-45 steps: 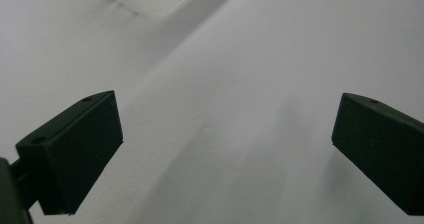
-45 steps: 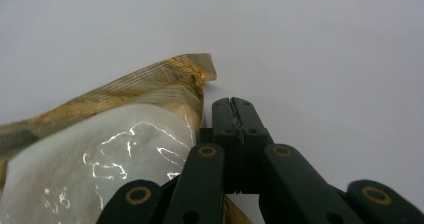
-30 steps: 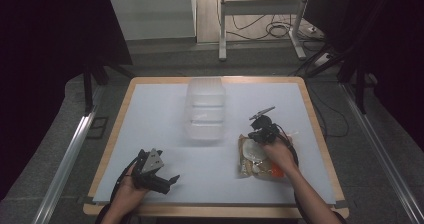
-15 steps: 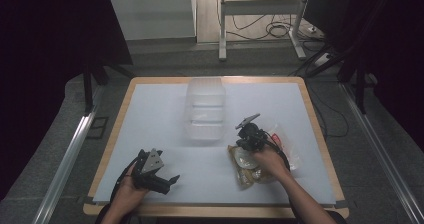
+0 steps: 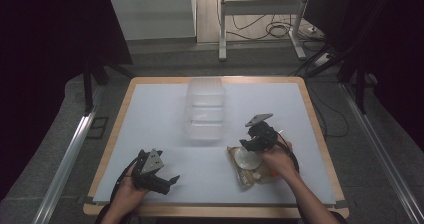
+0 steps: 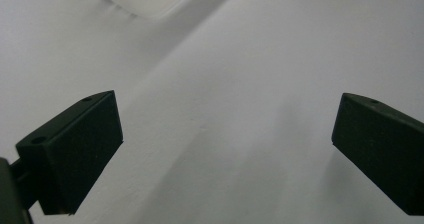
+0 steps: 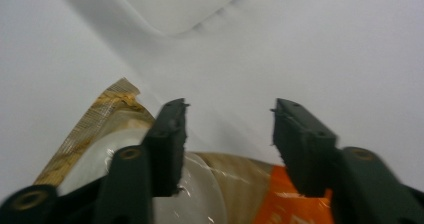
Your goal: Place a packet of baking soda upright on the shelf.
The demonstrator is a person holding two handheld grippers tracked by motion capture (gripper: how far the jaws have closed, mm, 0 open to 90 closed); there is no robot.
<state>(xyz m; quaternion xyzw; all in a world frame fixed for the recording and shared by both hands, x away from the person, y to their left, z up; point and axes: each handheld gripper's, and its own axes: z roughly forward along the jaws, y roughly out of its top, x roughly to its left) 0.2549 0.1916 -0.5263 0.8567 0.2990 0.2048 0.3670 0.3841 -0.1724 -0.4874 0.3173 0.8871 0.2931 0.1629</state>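
White worktop (image 5: 165,114) with a wooden rim sits in a dark room, cables on the floor behind. From the high view, a clear plastic container (image 5: 205,109) stands mid-worktop; open room lies left and right of it. Near the front edge the left tool (image 5: 167,180) rests, jaws wide and empty. Right tool (image 5: 246,143) hovers over a snack packet (image 5: 250,168) near the right edge.

Left gripper view: bare white surface between wide jaws.

Right gripper view: the jaws have just been opening, nothing between them, the packet (image 7: 225,184) just beneath.

Glossy crinkled plastic snack packet (image 5: 252,167)
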